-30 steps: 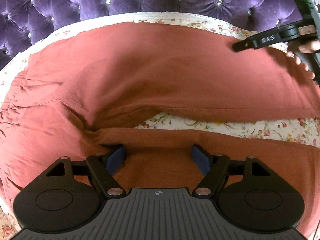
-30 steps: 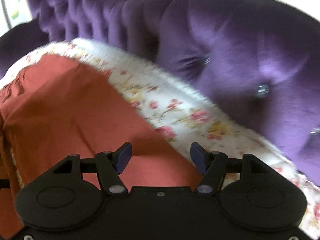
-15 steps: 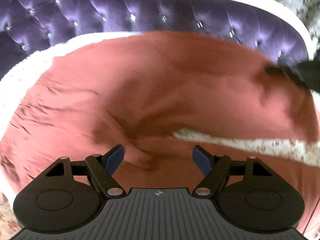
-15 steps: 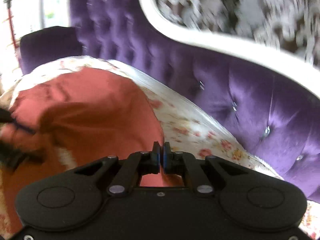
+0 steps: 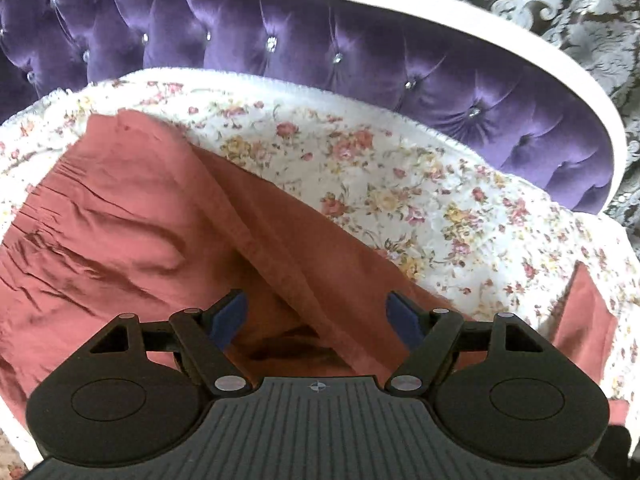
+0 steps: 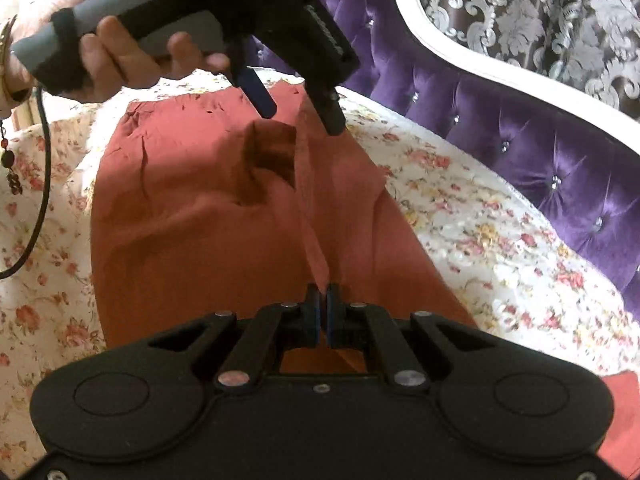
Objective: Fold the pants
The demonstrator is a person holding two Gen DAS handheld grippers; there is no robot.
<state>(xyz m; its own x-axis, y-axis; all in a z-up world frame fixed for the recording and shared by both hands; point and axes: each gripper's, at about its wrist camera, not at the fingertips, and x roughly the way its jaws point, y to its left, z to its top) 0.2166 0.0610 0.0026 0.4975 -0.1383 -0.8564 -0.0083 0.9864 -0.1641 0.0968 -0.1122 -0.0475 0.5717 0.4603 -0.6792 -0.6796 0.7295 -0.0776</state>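
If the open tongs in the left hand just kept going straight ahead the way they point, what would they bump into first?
Most likely the pants: the raised fold of red cloth lies right between the open left tongs. Beyond it come the floral bedspread and purple headboard. Depth is hard to judge.

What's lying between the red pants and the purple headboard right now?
Only the floral bedspread: a bare strip of it separates the pants from the purple headboard. Both wrist views show this.

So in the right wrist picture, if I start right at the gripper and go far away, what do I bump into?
Right gripper, shut on a raised fold of the pants → left gripper, open above the pants → flowery bedspread → purple tufted headboard → its white frame → patterned wallpaper.
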